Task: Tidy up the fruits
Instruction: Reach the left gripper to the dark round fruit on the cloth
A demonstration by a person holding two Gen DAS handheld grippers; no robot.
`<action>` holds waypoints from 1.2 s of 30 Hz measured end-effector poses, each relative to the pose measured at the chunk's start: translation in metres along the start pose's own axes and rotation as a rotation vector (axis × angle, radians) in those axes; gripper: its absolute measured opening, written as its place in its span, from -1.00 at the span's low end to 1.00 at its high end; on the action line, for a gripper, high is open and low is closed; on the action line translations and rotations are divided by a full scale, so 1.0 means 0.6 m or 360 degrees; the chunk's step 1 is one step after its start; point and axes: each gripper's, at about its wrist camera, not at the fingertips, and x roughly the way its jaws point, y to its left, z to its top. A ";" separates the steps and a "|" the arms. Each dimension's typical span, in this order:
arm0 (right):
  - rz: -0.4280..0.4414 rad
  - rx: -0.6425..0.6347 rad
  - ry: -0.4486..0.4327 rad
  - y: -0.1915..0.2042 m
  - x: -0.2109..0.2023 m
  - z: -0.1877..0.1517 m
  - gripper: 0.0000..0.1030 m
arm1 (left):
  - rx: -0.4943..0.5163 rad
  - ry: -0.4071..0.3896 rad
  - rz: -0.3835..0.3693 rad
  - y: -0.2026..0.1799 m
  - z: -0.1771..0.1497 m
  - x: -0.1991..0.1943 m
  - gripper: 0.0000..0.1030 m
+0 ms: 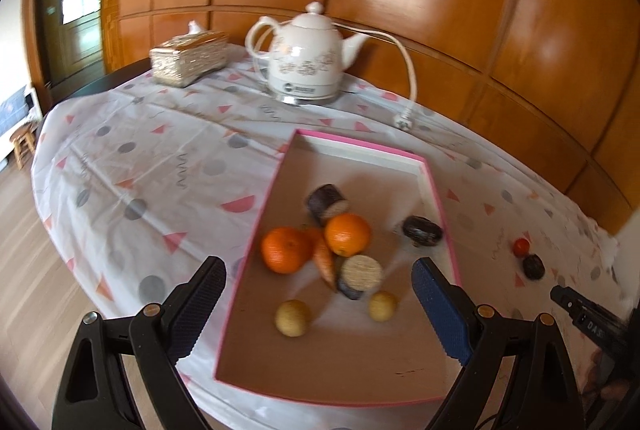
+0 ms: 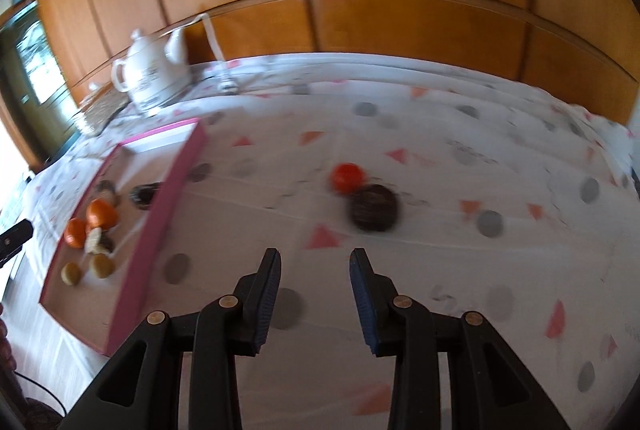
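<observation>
A pink-rimmed cardboard tray [image 1: 436,198] [image 2: 168,198] lies on the table. In it are two oranges [image 1: 286,249] [image 1: 347,234], a carrot [image 1: 325,259], two yellow round fruits [image 1: 293,317] [image 1: 383,306], cut purple pieces [image 1: 326,203] [image 1: 360,276] and a dark fruit [image 1: 422,230]. My left gripper [image 1: 318,280] is open and empty above the tray's near end. Outside the tray, a small red fruit [image 2: 347,177] [image 1: 521,247] touches a dark fruit [image 2: 374,208] [image 1: 533,267]. My right gripper [image 2: 314,270] is open and empty, short of them.
A white electric kettle [image 1: 306,60] [image 2: 154,74] with cord and plug [image 1: 403,120] stands at the back by a woven tissue box [image 1: 188,59]. Wooden wall panels rise behind the table. The patterned tablecloth [image 1: 132,166] hangs over the left edge.
</observation>
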 end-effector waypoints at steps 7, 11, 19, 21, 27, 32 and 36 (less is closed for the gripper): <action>-0.0172 0.0184 -0.0021 -0.083 -0.011 -0.019 -0.29 | 0.0175 0.0041 -0.0094 -0.063 0.003 0.014 0.83; -0.0289 0.0277 -0.0037 -0.129 -0.019 -0.030 -0.29 | 0.0282 0.0052 -0.0157 -0.103 0.008 0.021 0.83; -0.0451 0.0450 -0.0056 -0.206 -0.036 -0.056 -0.28 | 0.0487 0.0120 -0.0367 -0.207 0.015 0.045 0.80; -0.0489 0.0474 -0.0056 -0.222 -0.041 -0.064 -0.28 | 0.0522 0.0140 -0.0413 -0.232 0.014 0.053 0.75; -0.0553 0.0551 -0.0049 -0.257 -0.047 -0.081 -0.28 | 0.0631 0.0267 -0.0575 -0.316 0.004 0.088 0.40; -0.0551 0.0594 -0.0041 -0.274 -0.045 -0.089 -0.28 | 0.0658 0.0369 -0.0592 -0.380 -0.005 0.131 0.39; -0.0540 0.0599 -0.0042 -0.276 -0.044 -0.089 -0.28 | 0.0672 0.0430 -0.0594 -0.424 -0.009 0.162 0.39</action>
